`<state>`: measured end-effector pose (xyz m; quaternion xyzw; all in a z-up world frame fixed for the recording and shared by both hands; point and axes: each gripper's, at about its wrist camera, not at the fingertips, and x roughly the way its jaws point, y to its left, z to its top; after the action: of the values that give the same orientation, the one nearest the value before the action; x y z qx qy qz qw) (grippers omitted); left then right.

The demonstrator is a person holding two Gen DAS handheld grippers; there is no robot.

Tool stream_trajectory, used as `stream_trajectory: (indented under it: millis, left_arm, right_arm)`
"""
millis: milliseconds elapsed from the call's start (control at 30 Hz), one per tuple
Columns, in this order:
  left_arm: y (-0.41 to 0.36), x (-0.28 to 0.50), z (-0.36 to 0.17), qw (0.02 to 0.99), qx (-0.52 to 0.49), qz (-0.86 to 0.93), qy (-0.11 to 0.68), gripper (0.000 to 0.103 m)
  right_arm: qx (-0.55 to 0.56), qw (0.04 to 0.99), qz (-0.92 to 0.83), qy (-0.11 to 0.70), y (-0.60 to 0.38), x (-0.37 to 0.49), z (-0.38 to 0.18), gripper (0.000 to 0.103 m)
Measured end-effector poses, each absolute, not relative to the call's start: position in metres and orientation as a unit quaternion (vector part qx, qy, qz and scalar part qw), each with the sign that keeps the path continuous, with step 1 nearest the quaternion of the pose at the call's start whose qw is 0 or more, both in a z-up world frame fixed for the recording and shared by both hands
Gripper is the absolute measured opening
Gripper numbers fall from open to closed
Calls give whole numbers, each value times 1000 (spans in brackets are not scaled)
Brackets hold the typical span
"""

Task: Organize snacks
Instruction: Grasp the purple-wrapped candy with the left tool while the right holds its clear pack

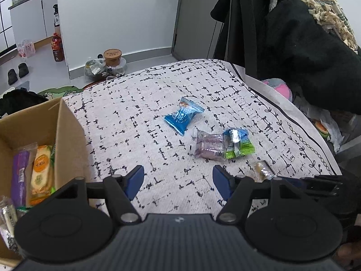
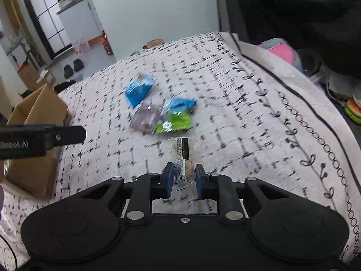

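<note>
Now the right gripper (image 2: 184,176) is pinching a clear-wrapped snack bar (image 2: 183,158) near the tablecloth's (image 2: 248,117) edge, while the left gripper (image 1: 178,180) is hovering spread and empty.

Snack packets (image 1: 204,133) right of box (image 1: 67,131)

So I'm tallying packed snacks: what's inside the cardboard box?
Inside the cardboard box: a purple bar, an orange-labelled packet, a silvery wrapper. Anything underneath is covered.
</note>
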<state>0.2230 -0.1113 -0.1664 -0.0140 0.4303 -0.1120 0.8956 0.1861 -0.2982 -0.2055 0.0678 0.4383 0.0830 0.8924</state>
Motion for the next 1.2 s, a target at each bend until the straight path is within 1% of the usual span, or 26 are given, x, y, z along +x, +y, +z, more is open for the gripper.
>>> stream_trajectory:
  millis: [467, 633, 967, 1033, 1067, 1100, 1167, 1200]
  left_arm:
    - [-141, 261, -187, 891, -25, -110, 440, 66]
    - [-150, 272, -194, 890, -27, -116, 440, 64]
    - [-166, 288, -212, 888, -38, -120, 442, 64]
    - [-170, 292, -218, 886, -27, -121, 447, 63]
    - [-171, 294, -223, 881, -22, -119, 458, 61]
    - [-171, 295, -227, 875, -28, -119, 468, 55]
    - [-171, 292, -229, 879, -24, -119, 461, 50]
    - [-172, 290, -228, 879, -18, -124, 460, 45]
  right_arm:
    - [87, 895, 52, 434, -330, 214, -201, 20]
    - [82, 896, 40, 435, -333, 222, -202, 20]
    - [64, 889, 33, 453, -330, 229, -199, 20]
    - [59, 888, 32, 456, -330, 229, -199, 20]
    - [56, 887, 30, 456, -329, 229, -199, 20]
    - [54, 887, 28, 457, -329, 229, -198, 20]
    - [53, 888, 25, 456, -328, 230, -196, 20]
    - [53, 889, 23, 455, -327, 230, -195, 20]
